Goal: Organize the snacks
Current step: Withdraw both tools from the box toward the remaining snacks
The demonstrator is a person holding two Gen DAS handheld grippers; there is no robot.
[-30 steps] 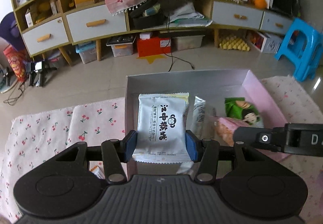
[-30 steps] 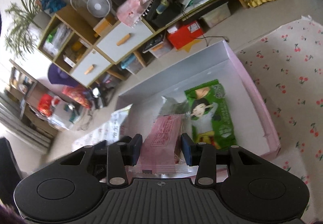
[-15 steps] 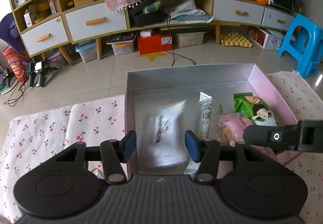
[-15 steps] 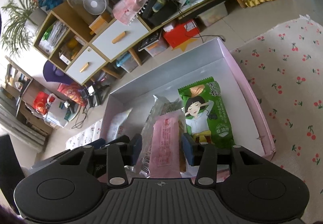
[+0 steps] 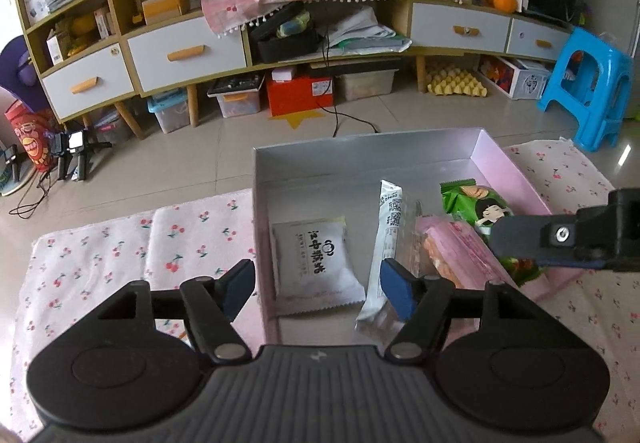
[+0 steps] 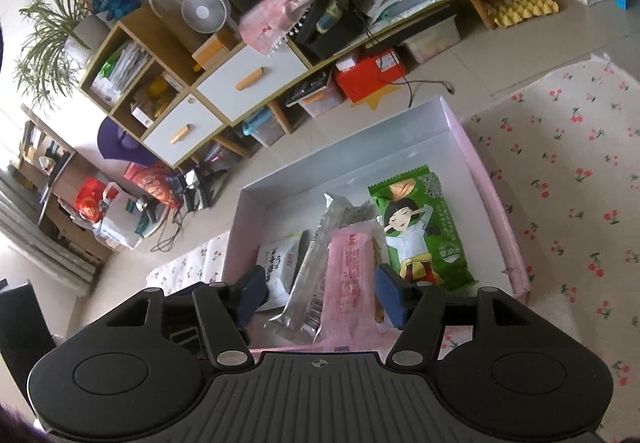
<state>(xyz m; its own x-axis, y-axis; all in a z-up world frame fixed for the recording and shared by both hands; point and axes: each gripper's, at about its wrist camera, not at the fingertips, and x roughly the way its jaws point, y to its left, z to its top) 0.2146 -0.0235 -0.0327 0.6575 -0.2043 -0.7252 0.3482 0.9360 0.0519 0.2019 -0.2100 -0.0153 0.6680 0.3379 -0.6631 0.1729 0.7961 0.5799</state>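
The left gripper (image 5: 318, 289) is at the lower centre of its frame, jaws opening, pads clear of everything. The white snack packet (image 5: 316, 263) lies flat on the floor of the pink box (image 5: 516, 173), between and beyond the pads. The right gripper (image 6: 320, 293) is likewise at lower centre, jaws opening; the pink wafer pack (image 6: 350, 281) lies between its pads, released. A silver pack (image 6: 316, 263) lies left of it and a green packet (image 6: 420, 235) right. The box rests on a cherry-print cloth (image 6: 560, 163).
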